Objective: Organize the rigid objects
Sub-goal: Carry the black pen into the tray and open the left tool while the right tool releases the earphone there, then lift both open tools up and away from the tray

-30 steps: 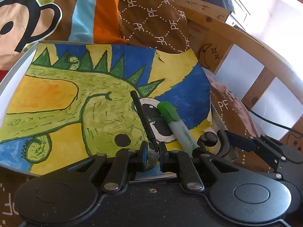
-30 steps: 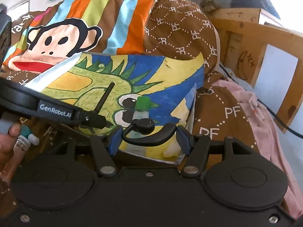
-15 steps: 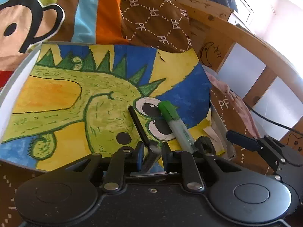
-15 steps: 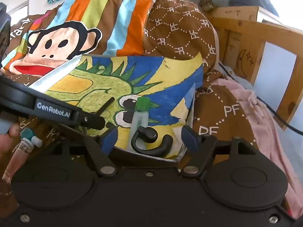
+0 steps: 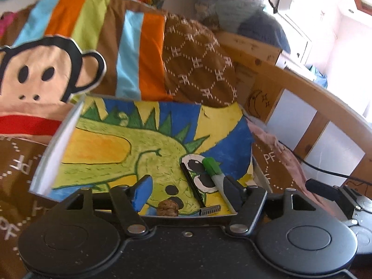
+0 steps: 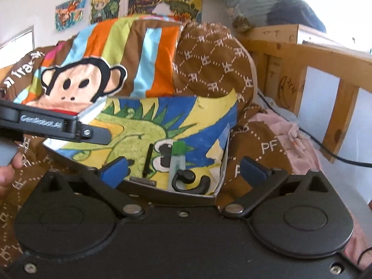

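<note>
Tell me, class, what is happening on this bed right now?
A person is sorting small items into a box lined with a dinosaur painting. Both grippers, left and right, hover open over its near edge, holding nothing. Inside lie a black razor, a green marker, a black hook and a brown lump.

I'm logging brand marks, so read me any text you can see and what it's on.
"PF": repeated white lettering on the brown patterned bedding.
"GenRobot.AI", blurred: black arm of the left tongs.
"tra…", cut off: brown edge of the striped monkey pillow.
Green-capped marker print: too small.
</note>
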Tool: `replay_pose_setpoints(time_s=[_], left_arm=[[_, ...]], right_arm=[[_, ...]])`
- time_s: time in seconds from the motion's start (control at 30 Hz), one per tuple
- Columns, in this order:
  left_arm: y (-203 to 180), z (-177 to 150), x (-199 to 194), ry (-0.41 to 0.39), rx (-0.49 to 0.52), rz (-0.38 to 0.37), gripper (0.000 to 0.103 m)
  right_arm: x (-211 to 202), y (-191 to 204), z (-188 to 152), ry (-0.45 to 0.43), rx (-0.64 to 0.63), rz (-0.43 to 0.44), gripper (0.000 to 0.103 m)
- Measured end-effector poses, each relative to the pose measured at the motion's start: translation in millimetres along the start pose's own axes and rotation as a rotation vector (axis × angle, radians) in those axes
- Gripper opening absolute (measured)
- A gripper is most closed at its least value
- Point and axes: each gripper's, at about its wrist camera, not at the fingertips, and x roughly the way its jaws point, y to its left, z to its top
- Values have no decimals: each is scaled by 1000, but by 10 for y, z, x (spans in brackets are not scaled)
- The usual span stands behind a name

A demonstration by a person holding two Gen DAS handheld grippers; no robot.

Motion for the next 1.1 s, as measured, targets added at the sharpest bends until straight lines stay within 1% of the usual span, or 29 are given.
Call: replay_pose_setpoints(time_s=[0.1, 0.2, 0.27, 0.4, 0.57, 0.8, 0.97, 1.1], left_arm=[[-12, -11, -243, -40, 4, 14, 77], [-39, -56, -505, -94, 19, 44, 89], [-59, -95, -672, -128, 30, 69, 95], [-89, -191, -989, -176, 47, 102, 101], [-106, -385, -1374, -227, 56, 124, 102], [-34, -685, -1855, -276, 18, 152, 102], [54, -852, -2093, -284, 16, 181, 102], [134, -969, -2232, -276, -5, 199, 102]], right_arm=[[-156, -17, 51, -25, 30, 3, 102], [-333, -19, 78, -42, 57, 10, 102], [-472, -6, 70, -53, 64, 9, 102], [-742, 38, 36, -71, 90, 10, 102], [-1122, 135, -36, -100, 109, 4, 103], [-1644, 325, -163, -117, 134, -15, 103], [-2061, 432, -280, -142, 170, -40, 103], [-2335, 542, -410, -145, 177, -54, 103]])
